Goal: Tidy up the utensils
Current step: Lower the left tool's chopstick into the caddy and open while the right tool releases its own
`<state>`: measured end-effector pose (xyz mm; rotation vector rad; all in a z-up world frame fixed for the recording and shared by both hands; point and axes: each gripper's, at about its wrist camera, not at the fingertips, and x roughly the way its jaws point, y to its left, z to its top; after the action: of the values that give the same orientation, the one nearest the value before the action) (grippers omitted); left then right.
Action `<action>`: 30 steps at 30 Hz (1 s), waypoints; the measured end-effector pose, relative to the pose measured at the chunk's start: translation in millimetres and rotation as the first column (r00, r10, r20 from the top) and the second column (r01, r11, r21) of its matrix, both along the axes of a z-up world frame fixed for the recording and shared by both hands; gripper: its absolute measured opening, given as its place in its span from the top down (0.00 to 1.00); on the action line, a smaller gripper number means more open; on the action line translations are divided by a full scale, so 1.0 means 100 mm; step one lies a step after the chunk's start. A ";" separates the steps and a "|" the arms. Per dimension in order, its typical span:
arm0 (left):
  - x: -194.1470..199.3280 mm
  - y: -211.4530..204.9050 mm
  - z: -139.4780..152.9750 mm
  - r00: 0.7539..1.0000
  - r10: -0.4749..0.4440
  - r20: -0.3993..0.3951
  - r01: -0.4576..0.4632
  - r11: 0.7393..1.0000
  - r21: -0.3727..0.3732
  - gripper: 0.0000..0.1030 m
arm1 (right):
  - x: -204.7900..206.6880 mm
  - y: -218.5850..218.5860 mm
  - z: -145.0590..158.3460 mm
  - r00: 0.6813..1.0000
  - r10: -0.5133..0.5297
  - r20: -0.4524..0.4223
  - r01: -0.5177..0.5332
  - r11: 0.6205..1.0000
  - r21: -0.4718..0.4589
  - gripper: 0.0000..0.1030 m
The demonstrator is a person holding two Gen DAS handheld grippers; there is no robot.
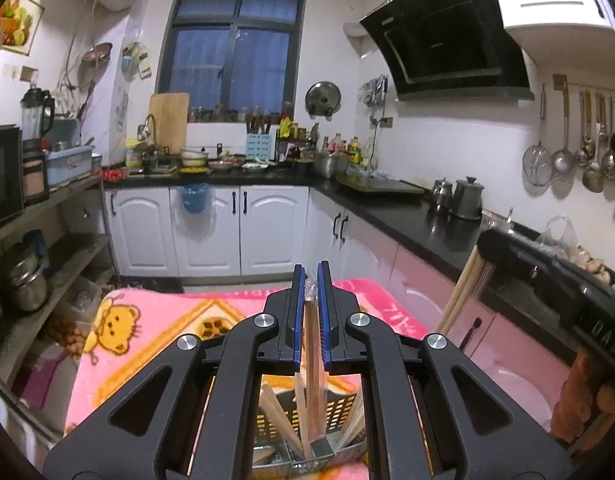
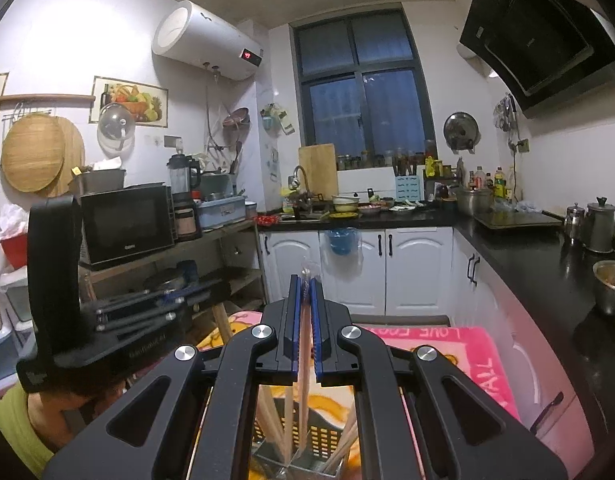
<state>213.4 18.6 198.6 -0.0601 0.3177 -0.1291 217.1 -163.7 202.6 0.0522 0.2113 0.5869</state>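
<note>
My left gripper (image 1: pixel 311 276) is shut on a bundle of wooden chopsticks (image 1: pixel 313 340) with clear plastic wrap at its top end. The bundle hangs upright, its lower end among several other chopsticks in a black perforated utensil holder (image 1: pixel 339 408) directly below. My right gripper (image 2: pixel 306 282) is shut on another plastic-tipped chopstick bundle (image 2: pixel 304 336), also upright over the same holder (image 2: pixel 323 436). The holder stands on a pink cartoon blanket (image 1: pixel 159 332). Each view shows the other tool's black body (image 2: pixel 55 280) at its side.
A black countertop (image 1: pixel 411 216) with metal pots (image 1: pixel 467 198) runs along the right. White cabinets (image 1: pixel 211 228) stand ahead, an open shelf rack with a microwave (image 2: pixel 127 224) on the left. A person's head and green shirt (image 2: pixel 11 416) sit low at the left.
</note>
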 end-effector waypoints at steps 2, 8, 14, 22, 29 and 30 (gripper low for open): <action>0.05 0.01 -0.10 1.000 -0.002 -0.017 0.002 1.000 -0.006 0.96 | 0.08 0.03 -0.08 1.000 0.002 -0.017 -0.002 1.000 -0.002 0.95; 0.15 -0.01 -0.38 0.999 -0.002 -0.043 0.002 1.000 -0.014 0.96 | 0.26 0.11 -0.40 0.998 -0.010 -0.060 0.010 1.000 -0.005 0.95; 0.20 0.00 -0.60 0.999 -0.002 -0.052 0.001 1.000 -0.014 0.96 | 0.40 0.18 -0.72 0.994 -0.025 -0.102 0.024 1.000 -0.008 0.95; 0.24 -0.02 -0.84 0.995 -0.002 -0.097 0.002 1.000 -0.001 0.96 | 0.47 0.20 -1.01 0.985 -0.034 -0.168 0.030 0.999 -0.029 0.95; 0.21 -0.05 -0.99 0.990 -0.002 -0.141 0.004 1.000 0.008 0.95 | 0.42 0.16 -1.14 0.969 -0.073 -0.237 0.059 0.996 -0.068 0.85; 0.20 -0.04 -0.99 0.989 0.000 -0.148 0.001 1.000 0.008 0.92 | 0.39 0.14 -1.15 0.968 -0.076 -0.239 0.062 0.996 -0.066 0.77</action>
<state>233.3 14.3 99.1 -0.0616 0.4661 -0.1245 256.1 -149.7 87.8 0.0741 0.4616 0.5041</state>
